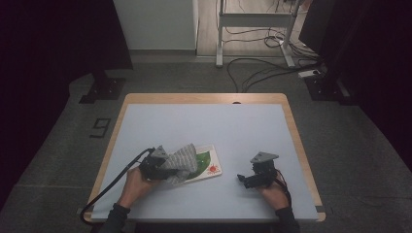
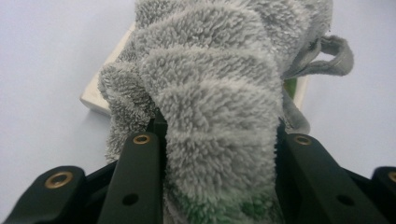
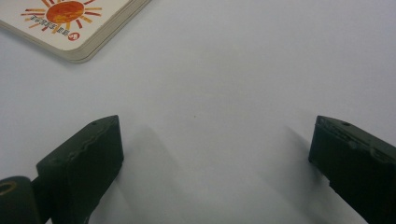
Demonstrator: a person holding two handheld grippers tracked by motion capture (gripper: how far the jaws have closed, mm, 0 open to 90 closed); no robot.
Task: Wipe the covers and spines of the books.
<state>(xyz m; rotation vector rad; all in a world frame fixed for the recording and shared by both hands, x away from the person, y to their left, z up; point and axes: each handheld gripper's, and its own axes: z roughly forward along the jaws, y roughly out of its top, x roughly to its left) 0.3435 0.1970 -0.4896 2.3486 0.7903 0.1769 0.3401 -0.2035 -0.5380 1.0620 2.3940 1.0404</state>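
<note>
A fluffy grey cloth [image 1: 182,162] lies bunched over a white board book [image 1: 210,166] with a green picture and an orange sun on its cover. My left gripper [image 1: 160,166] is shut on the cloth [image 2: 219,107], whose pile bulges between the two black jaws, and holds it on the book's left part; a corner of the book [image 2: 95,95] shows beneath. My right gripper [image 1: 245,179] stands open low over the bare table, to the right of the book [image 3: 74,23], with nothing between its jaws [image 3: 217,144].
The pale blue table top [image 1: 204,126] has a wooden rim. Beyond its far edge stand a metal frame [image 1: 252,29] and loose cables [image 1: 262,73] on the floor. Dark stands sit at both far corners.
</note>
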